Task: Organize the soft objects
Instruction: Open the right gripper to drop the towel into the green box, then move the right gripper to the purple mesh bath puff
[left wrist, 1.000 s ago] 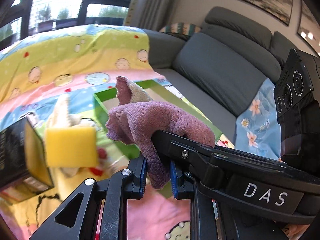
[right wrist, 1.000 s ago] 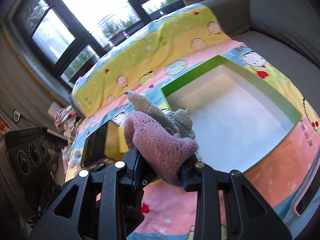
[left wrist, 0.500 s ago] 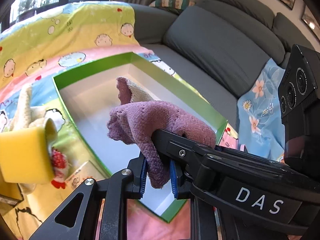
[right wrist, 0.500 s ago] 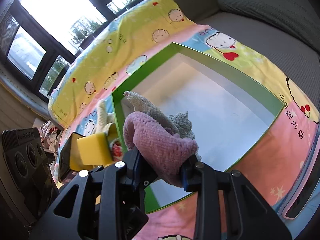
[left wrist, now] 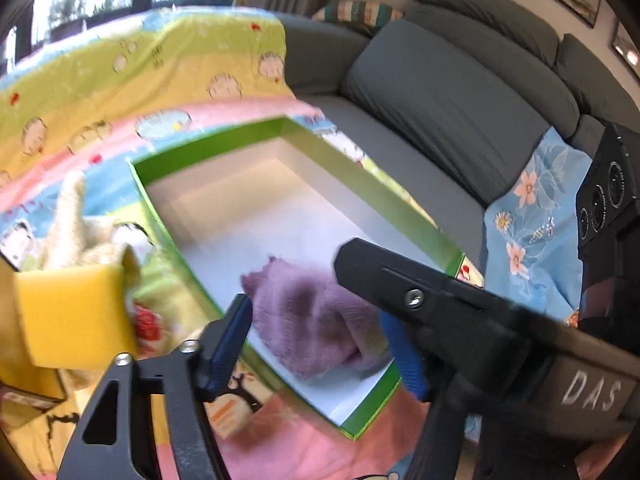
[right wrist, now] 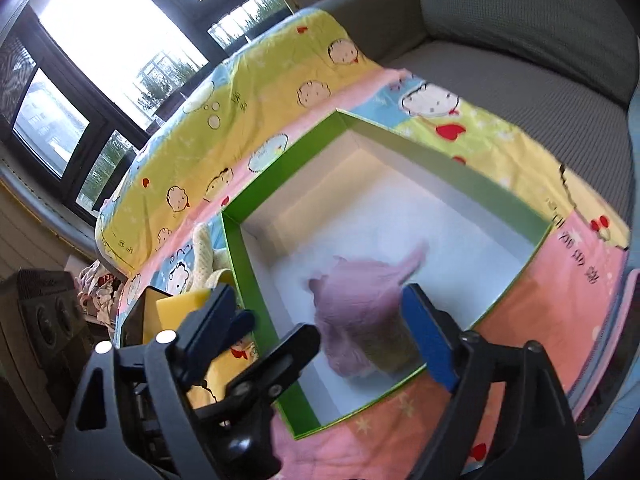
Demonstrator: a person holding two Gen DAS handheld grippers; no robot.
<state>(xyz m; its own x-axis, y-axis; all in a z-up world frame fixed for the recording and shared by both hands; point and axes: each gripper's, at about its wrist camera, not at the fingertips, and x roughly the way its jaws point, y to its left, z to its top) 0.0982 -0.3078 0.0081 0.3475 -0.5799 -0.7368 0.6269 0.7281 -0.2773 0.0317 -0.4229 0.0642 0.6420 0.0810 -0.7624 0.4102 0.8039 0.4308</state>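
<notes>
1. One purple knitted cloth [left wrist: 308, 320] lies bunched inside the green box [left wrist: 224, 140], on its white floor near the near corner; it is blurred in both views. In the right wrist view the same cloth [right wrist: 360, 312] shows a pale grey-beige part at its lower edge.
2. One box is in view: green walls, white inside, open on top, with only the cloth in it. It rests on a cartoon-print blanket [left wrist: 120, 68] spread over the sofa seat.
3. The left gripper [left wrist: 316, 344] hangs over the box's near corner with its jaws opening; its two blue pads stand on either side of the cloth without pressing on it, so the cloth is released.
4. The right gripper [right wrist: 320, 328] also hangs over the box with its jaws opening and wide apart; the cloth lies between and beyond the pads, free of them.
5. Just outside the box's left wall lie one yellow sponge block [left wrist: 72, 316] and one cream knitted cloth [left wrist: 76, 228], touching each other; a dark box [right wrist: 136, 320] sits beside the sponge.
6. One grey sofa [left wrist: 440, 96] fills the background, with one blue floral cloth [left wrist: 532, 224] on its seat and one striped cushion [left wrist: 360, 12] at the back.
7. Dark-framed windows [right wrist: 100, 40] stand behind the blanket.
</notes>
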